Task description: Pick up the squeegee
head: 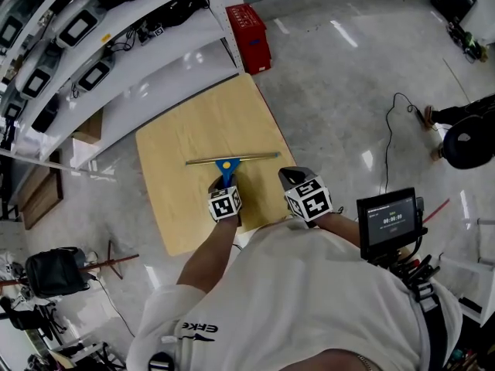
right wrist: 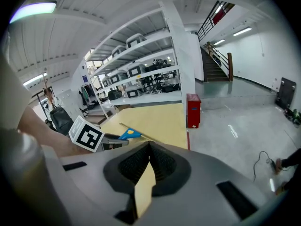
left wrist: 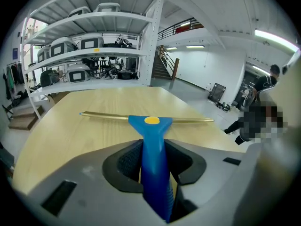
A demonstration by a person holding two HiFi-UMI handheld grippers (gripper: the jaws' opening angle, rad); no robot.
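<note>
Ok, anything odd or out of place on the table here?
Nothing stands out: the squeegee lies flat on the wooden table, its rail straight, with the left gripper closed on its blue handle.

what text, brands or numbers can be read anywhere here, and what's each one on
"ERKE": printed on the person's white shirt, near the shoulder, in the head view.
Monitor screen: timer-like digits, too small to read with certainty.
Squeegee: no print visible.
Shelf equipment: any labels are too small to read.
</note>
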